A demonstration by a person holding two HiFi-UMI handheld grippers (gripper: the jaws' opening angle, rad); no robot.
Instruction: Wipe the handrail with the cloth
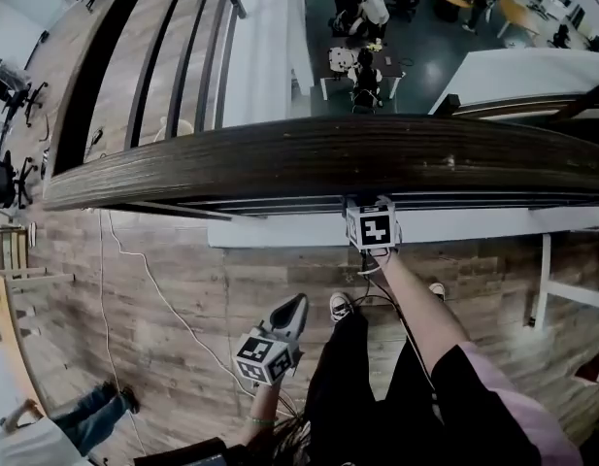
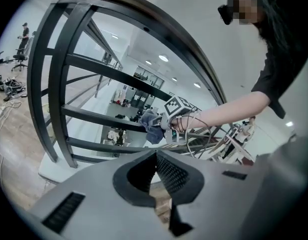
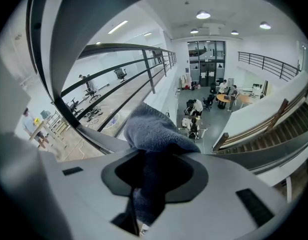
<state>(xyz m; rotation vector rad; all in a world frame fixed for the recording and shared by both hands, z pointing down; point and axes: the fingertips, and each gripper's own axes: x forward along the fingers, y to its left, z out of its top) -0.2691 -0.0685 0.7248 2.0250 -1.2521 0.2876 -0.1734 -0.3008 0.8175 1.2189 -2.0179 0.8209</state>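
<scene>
The dark wooden handrail (image 1: 231, 163) runs across the head view above black horizontal bars. My right gripper (image 1: 369, 212) reaches in just under it, marker cube up, shut on a blue-grey cloth (image 3: 154, 131) that bulges out of its jaws. From the left gripper view the cloth (image 2: 151, 128) and the right gripper (image 2: 162, 124) sit between the bars (image 2: 94, 69), below the curved handrail (image 2: 158, 29). My left gripper (image 1: 297, 305) hangs back over the wooden floor, shut and holding nothing (image 2: 156, 156). I cannot tell whether the cloth touches the rail.
Beyond the railing is a drop to a lower floor with people at tables (image 1: 362, 61) and a staircase (image 1: 532, 105). A white cable (image 1: 153, 289) trails over the wooden floor. My shoe (image 1: 340, 306) is near the white ledge (image 1: 280, 231). Another person (image 1: 47, 425) stands at lower left.
</scene>
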